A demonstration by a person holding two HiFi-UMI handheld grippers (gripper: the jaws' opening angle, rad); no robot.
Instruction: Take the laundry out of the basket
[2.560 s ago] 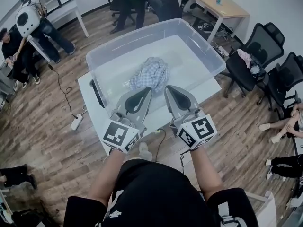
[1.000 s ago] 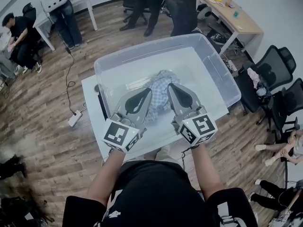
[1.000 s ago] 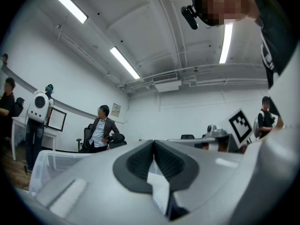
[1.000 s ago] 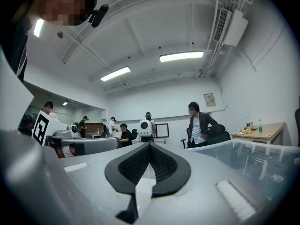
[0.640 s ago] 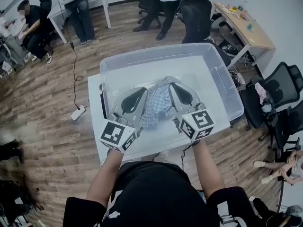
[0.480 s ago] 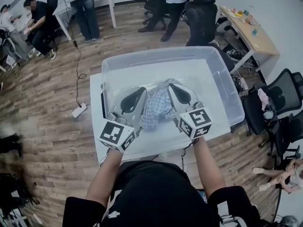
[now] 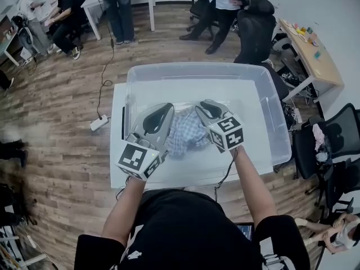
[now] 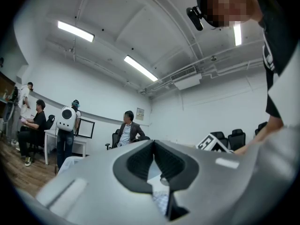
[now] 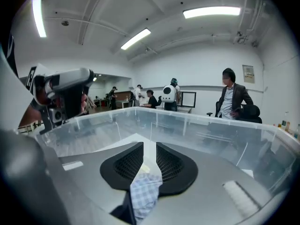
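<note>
A blue-and-white plaid shirt (image 7: 188, 133) lies crumpled on the floor of a large clear plastic bin (image 7: 277, 122). My left gripper (image 7: 167, 106) hovers above the shirt's left edge, its tips (image 8: 153, 142) closed together with nothing held. My right gripper (image 7: 201, 104) tilts down over the shirt's right side. Its jaws (image 9: 149, 145) are opening, with a narrow gap between the pads. In the right gripper view the plaid cloth (image 9: 143, 191) shows below that gap, and neither pad presses on it. A little of the shirt (image 8: 161, 201) also shows under the left jaws.
The bin stands on a white table (image 7: 116, 131) with a black bar (image 7: 122, 122) along its left edge. A power strip (image 7: 99, 122) and cable lie on the wood floor at left. Office chairs (image 7: 332, 139) and a desk (image 7: 308, 49) stand right; people stand behind.
Both grippers have moved forward over the bin. The right one has reached further in and tipped down toward the shirt. The left one has hardly shifted over the last second.
</note>
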